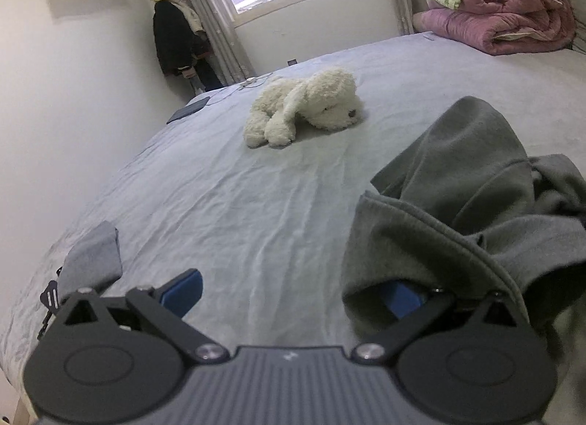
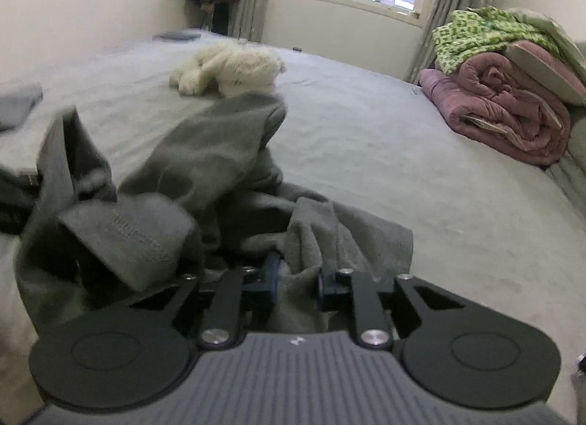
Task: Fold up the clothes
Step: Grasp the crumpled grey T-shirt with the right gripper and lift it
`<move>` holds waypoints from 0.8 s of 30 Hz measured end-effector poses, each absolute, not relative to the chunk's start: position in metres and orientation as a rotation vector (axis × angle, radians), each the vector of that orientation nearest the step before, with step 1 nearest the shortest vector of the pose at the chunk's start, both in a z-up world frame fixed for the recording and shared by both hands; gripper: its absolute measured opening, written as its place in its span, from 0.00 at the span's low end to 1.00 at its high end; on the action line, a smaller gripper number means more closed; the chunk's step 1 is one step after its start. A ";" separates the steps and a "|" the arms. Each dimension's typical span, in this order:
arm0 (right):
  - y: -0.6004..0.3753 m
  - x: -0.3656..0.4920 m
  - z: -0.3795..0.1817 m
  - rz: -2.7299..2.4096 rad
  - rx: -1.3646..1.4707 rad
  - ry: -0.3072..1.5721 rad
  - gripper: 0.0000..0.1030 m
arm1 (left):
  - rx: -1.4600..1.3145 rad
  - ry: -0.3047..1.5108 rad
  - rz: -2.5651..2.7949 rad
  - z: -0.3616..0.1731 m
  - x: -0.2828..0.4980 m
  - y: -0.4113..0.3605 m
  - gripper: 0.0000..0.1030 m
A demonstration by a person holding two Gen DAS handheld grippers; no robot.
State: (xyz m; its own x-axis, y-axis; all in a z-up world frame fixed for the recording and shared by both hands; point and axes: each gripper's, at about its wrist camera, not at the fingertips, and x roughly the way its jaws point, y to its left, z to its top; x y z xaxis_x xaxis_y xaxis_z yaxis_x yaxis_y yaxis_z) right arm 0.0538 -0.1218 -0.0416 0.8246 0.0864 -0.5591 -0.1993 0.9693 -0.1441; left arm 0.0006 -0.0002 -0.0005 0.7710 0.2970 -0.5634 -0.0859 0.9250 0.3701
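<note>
Here, one crumpled grey sweatshirt (image 2: 205,168) lies on the bed (image 2: 366,154), nearer the foot. The right gripper (image 2: 295,275) is clamped on a bunched fold of it; the left gripper (image 1: 289,297) stands wide apart, gripping nothing, though the cloth drapes over its right finger. No containers show. One white plush dog (image 1: 311,106), one folded grey garment (image 1: 91,260), one pink quilt (image 2: 505,114) and one green blanket (image 2: 476,37).

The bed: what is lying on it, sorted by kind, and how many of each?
Grey garments: 2, the crumpled grey garment and a small folded grey piece
Plush toys: 1, the white plush dog
Rolled quilts: 1, the pink quilt
Green patterned blankets: 1
Dark flat items: 1
Total: 6
</note>
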 end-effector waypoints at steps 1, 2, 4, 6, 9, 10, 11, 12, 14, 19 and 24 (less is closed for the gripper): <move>-0.126 0.052 -0.037 0.150 -0.179 0.572 0.16 | 0.337 0.661 0.215 -0.005 0.007 -0.001 1.00; -0.130 0.051 -0.033 0.143 -0.166 0.560 0.15 | 0.336 0.661 0.211 -0.008 0.007 0.001 1.00; -0.138 0.050 -0.025 0.129 -0.149 0.531 0.14 | 0.329 0.660 0.194 -0.013 0.008 0.005 1.00; -0.145 0.047 -0.020 0.111 -0.134 0.508 0.13 | 0.321 0.662 0.171 -0.019 0.016 0.012 1.00; -0.153 0.040 -0.011 0.076 -0.135 0.459 0.13 | 0.326 0.645 0.141 -0.017 0.019 0.006 1.00; -0.156 0.037 -0.006 0.068 -0.127 0.438 0.13 | 0.322 0.637 0.122 -0.016 0.018 0.002 1.00; -0.160 0.034 0.001 0.061 -0.116 0.409 0.13 | 0.317 0.630 0.102 -0.015 0.016 -0.002 1.00; -0.165 0.031 0.009 0.054 -0.105 0.381 0.13 | 0.294 0.634 0.069 -0.015 0.012 -0.002 1.00; -0.173 0.023 0.020 0.020 -0.092 0.317 0.12 | 0.249 0.643 0.005 -0.014 0.006 -0.002 1.00; -0.188 0.018 0.022 -0.118 -0.088 0.280 0.13 | 0.244 0.660 -0.091 -0.017 0.006 -0.015 1.00; -0.201 0.031 0.008 -0.114 -0.036 0.410 0.20 | 0.251 0.680 -0.131 -0.023 0.007 -0.035 1.00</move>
State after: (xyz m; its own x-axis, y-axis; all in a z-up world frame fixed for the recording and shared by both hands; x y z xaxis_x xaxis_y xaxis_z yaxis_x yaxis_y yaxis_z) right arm 0.0305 -0.2006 0.0077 0.9109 -0.1174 -0.3955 0.1031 0.9930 -0.0574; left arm 0.0067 -0.0348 -0.0228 0.7711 -0.0382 -0.6356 0.2010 0.9618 0.1861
